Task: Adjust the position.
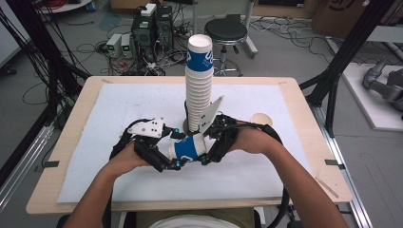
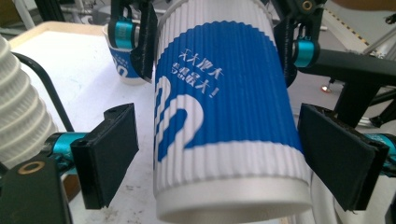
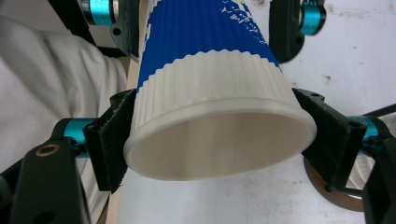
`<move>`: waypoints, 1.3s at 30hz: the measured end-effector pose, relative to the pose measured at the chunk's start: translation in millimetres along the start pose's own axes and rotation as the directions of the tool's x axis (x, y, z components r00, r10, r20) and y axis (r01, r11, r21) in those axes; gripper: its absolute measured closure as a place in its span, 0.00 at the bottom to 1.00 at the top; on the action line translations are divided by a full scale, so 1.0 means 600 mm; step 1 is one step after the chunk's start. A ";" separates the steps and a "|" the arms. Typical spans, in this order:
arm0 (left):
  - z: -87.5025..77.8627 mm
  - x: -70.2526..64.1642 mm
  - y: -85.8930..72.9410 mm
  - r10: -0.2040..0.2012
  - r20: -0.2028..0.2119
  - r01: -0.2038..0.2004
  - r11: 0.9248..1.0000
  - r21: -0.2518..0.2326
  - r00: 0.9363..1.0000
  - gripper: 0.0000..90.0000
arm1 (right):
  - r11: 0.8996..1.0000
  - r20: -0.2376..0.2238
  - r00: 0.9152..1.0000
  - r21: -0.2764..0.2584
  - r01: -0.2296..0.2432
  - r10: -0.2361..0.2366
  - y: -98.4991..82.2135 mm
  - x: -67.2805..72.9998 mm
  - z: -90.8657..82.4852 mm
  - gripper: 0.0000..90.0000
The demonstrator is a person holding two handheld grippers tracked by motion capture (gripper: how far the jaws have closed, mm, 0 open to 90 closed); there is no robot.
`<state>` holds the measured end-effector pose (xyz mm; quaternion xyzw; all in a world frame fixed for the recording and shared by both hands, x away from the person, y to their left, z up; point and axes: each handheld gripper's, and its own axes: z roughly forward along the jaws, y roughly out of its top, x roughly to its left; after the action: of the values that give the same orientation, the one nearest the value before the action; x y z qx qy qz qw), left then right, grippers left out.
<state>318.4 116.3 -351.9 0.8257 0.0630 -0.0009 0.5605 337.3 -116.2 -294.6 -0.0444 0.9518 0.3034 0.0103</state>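
Behind the right claw (image 1: 203,159), the cup (image 1: 188,147) hides the stack's (image 1: 198,85) base

A blue-and-white ribbed paper cup (image 3: 212,84) lies on its side, open mouth toward the camera, showing its pale inside. The right gripper (image 3: 219,140) has its two black jaws pressed against the cup's white rim band, one on each side. Farther along, the left gripper (image 3: 205,28) flanks the cup's blue part. White bench covering (image 3: 345,60) lies beneath; white cloth (image 3: 42,93) shows at left.
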 end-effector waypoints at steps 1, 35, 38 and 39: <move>0.001 0.000 -0.001 -0.002 0.002 0.002 1.000 0.005 1.000 0.15 | 1.000 -0.002 1.000 0.016 0.000 0.000 0.002 0.001 0.001 0.22; 0.003 0.007 -0.008 -0.003 0.061 0.006 0.999 -0.034 0.998 0.28 | 0.987 -0.025 0.999 -0.152 -0.045 0.041 -0.007 0.000 -0.009 0.15; 0.003 0.008 -0.011 -0.003 0.062 0.006 0.998 -0.057 0.998 0.28 | 0.970 -0.014 0.998 -0.234 -0.062 0.061 -0.018 -0.004 -0.019 0.15; 0.003 0.009 -0.013 -0.004 0.064 0.009 0.997 -0.074 0.998 0.28 | 0.963 -0.016 0.997 -0.261 -0.072 0.070 -0.022 -0.005 -0.022 0.15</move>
<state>323.2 117.8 -360.0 0.8038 0.0478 -0.0266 0.5923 341.8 -134.2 -291.2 -0.0121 0.9044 0.4264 -0.0098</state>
